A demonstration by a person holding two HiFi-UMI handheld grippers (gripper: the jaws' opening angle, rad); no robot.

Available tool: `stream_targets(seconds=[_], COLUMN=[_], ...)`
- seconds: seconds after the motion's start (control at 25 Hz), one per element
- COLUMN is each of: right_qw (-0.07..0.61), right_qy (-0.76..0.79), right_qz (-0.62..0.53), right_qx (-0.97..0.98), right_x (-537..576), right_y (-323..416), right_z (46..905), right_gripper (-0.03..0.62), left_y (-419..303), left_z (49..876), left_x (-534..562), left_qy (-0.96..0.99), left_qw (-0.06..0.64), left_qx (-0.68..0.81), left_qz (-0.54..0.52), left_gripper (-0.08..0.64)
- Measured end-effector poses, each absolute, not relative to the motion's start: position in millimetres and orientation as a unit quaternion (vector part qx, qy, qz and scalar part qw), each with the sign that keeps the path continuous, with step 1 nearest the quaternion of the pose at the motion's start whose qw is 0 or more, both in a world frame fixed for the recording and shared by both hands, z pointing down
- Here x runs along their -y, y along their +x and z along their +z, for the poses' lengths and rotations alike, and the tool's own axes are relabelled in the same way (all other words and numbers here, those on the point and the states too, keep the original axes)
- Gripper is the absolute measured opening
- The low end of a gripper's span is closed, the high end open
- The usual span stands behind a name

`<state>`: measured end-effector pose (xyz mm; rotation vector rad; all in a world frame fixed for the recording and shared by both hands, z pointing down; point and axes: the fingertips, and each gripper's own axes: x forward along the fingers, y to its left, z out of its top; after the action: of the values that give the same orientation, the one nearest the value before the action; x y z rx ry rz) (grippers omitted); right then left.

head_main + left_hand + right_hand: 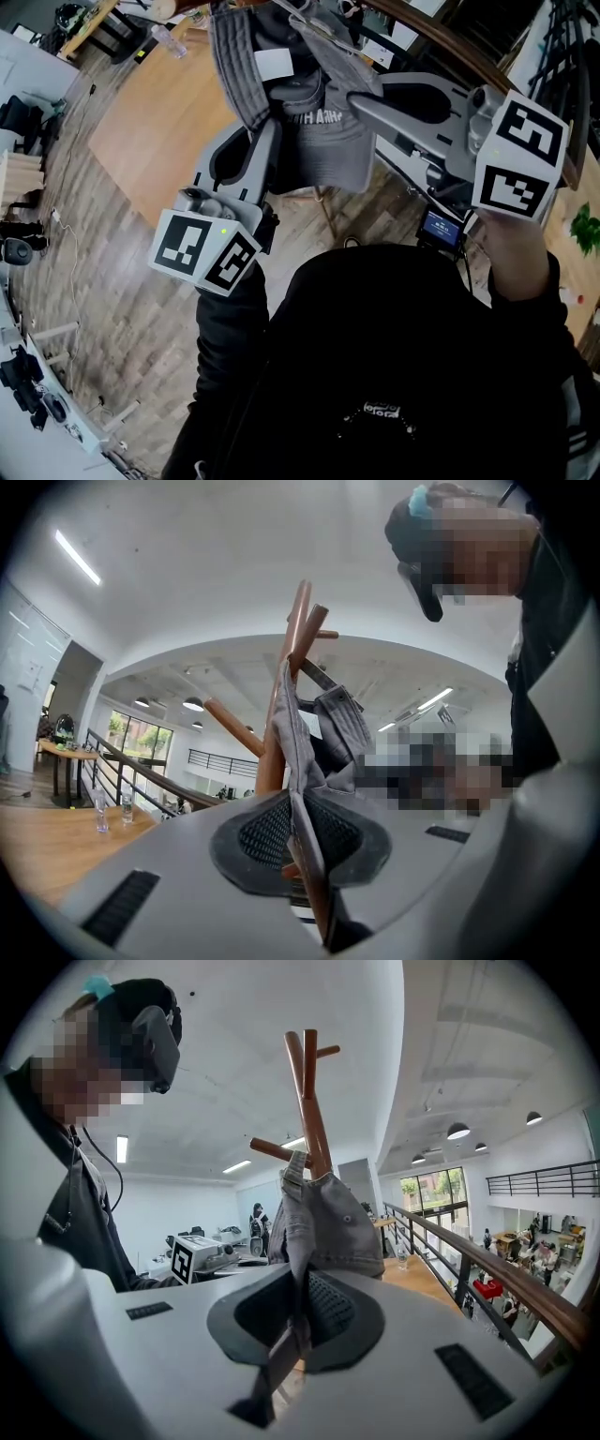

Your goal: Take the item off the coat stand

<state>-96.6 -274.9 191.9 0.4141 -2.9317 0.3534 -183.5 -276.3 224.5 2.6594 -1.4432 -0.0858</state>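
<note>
Pinching cap (323, 131), seemingly; stand (310, 1101) in gripper views

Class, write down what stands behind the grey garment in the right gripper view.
The wooden coat stand: its pole and pegs rise above the grey garment. The peg that carries it is covered by the cloth.

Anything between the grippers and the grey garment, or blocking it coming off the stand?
Nothing between: left gripper and right gripper both clamp the grey garment. It hangs on the wooden coat stand; its upward-slanting pegs are the only visible snag.
</note>
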Motion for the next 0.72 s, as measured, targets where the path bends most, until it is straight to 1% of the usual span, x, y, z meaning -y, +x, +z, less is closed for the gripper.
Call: stream_targets(seconds=[0.48,0.72], right_qw=[0.061,0.040], right_qy=[0.125,0.117], right_qz=[0.094,0.077], right_qx=[0.986,0.989], right_x=[260,242], right_y=[-95,-94], right_z=[174,158], right_gripper=[0.032,0.032], left_y=[-181,-180], left_z=[203,188], left_x=[261,245], left_qy=[0.873,0.874], left_qw=[0.030,0.024], left_qx=[0.486,0.484], left_qz=[-0.032,-0.043], left_gripper=[0.034,0.034])
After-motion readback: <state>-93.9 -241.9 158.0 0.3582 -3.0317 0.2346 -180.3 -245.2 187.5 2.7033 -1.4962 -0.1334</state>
